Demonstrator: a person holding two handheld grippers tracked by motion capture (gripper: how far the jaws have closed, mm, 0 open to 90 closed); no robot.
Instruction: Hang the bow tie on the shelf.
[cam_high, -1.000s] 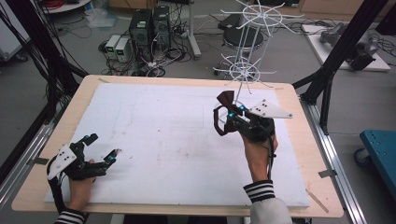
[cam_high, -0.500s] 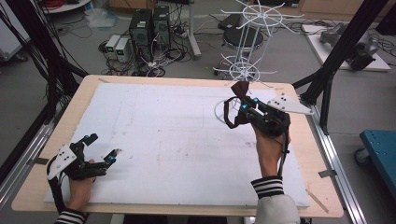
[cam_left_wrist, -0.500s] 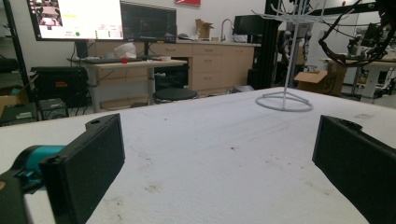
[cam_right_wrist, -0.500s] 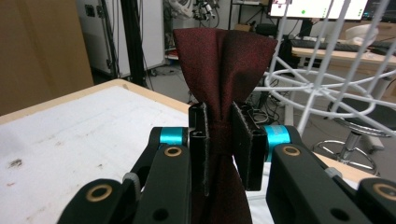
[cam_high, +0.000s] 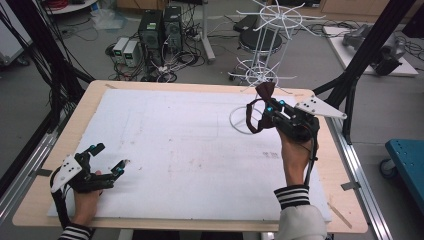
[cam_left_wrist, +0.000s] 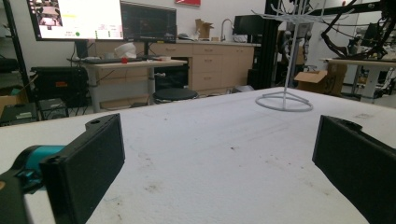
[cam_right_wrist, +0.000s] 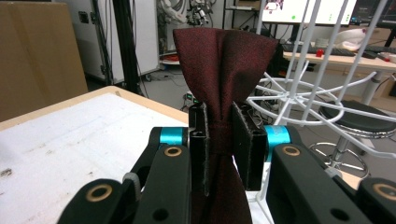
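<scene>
High view: right gripper (cam_high: 266, 107) is raised over the far right part of the white foam-covered table (cam_high: 175, 145), jaws pinched on a dark maroon fabric bow tie (cam_high: 263, 91); its strap loops below the jaws. The tie's fanned end sits just in front of the white wire rack stand (cam_high: 260, 55). Against the frame a second ago, this gripper is farther right and nearer the rack. Left gripper (cam_high: 107, 160) rests at the near left edge, unmoved, jaws wide.

Left gripper view: jaws spread, bare table between them.

Right gripper view: bow tie (cam_right_wrist: 223, 70) clamped at its narrow waist between the pads (cam_right_wrist: 198, 140), cloth fanning above.
</scene>
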